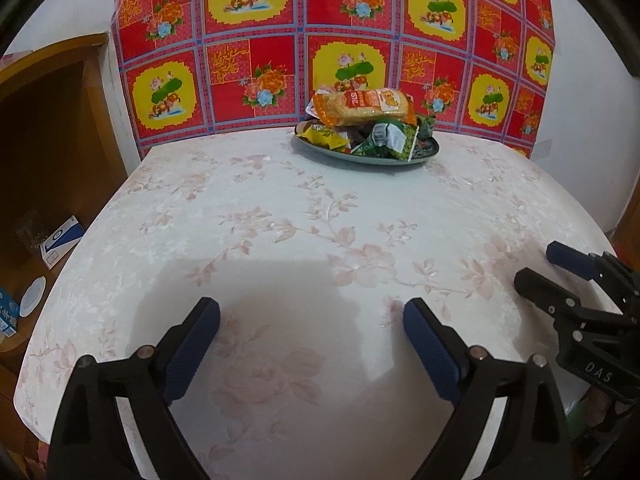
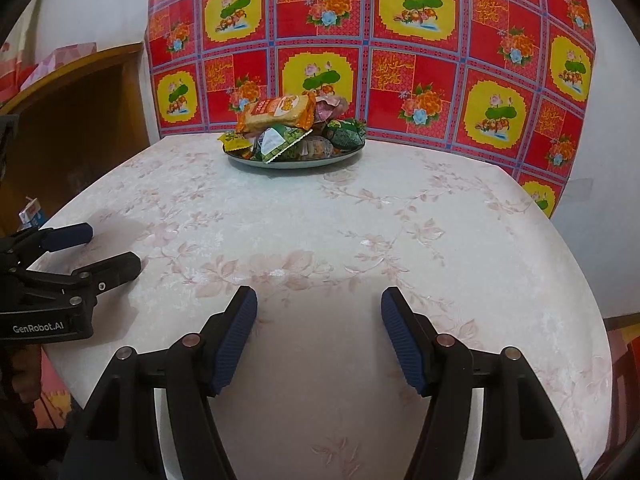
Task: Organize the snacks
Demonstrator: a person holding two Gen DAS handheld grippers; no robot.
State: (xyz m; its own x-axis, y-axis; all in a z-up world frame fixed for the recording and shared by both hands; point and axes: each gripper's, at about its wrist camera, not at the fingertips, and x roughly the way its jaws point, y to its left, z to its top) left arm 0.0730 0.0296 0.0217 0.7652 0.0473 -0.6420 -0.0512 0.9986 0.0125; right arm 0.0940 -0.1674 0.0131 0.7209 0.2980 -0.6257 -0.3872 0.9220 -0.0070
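**Snack plate heaped at far edge of tabletop, both tools spread**

A pale floral tabletop point(image 1: 280, 220) fills both views, backed by a red-and-yellow flowered cloth point(image 1: 256, 40). One plate point(image 1: 424, 156), upper centre, holds a heap of snacks; an orange packet point(image 1: 360, 108) lies on top, long axis left to right. Only the left view shows a white-and-blue box point(image 1: 60, 242) on the shelf at left. The left tool point(image 1: 312, 316) and right tool point(image 2: 319, 306) are spread, holding nothing.
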